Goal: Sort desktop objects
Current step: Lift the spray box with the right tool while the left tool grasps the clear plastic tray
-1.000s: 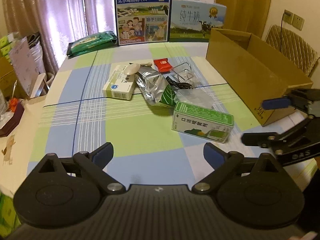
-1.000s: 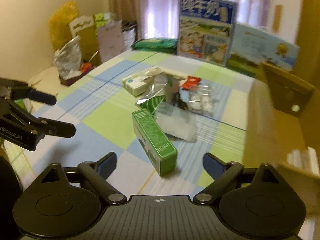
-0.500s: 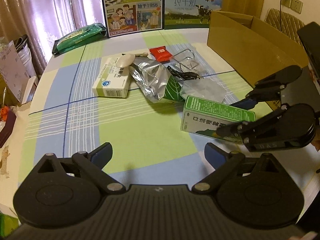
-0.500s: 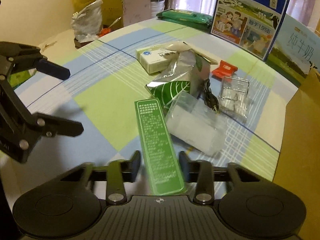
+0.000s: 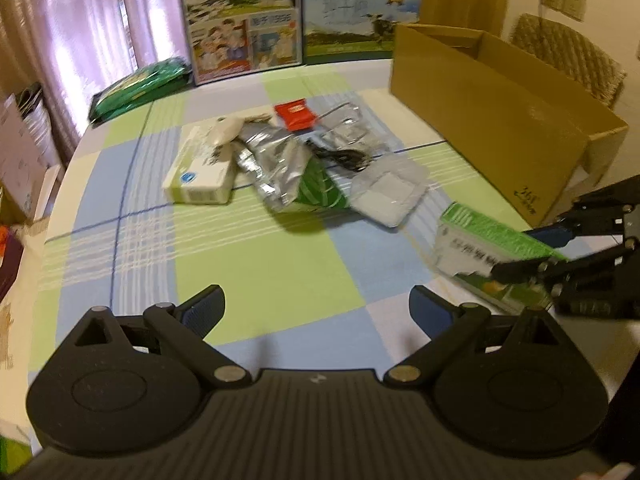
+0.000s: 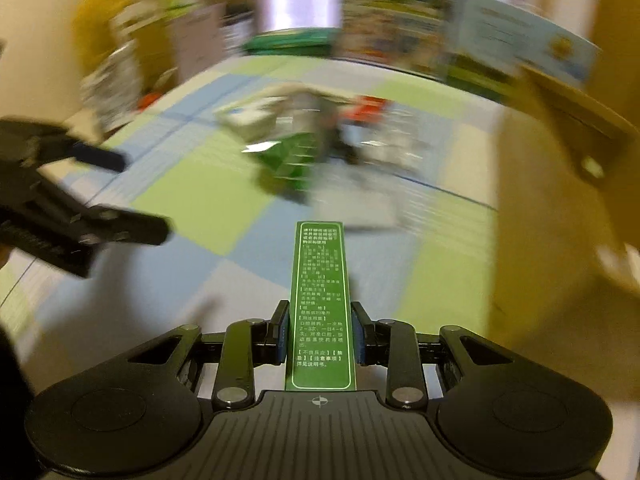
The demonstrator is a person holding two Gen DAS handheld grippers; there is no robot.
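Pinching the green medicine box (image 6: 322, 304) above the table's (image 5: 256, 280) right edge, right gripper (image 6: 320, 336); left gripper (image 5: 316, 308) spread.

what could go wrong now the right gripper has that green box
1. The right gripper pinches the long green medicine box near one end, so it may tip or slip.
2. The open brown cardboard box is close; a swing could hit its wall.
3. The open left gripper hangs nearby and could collide.
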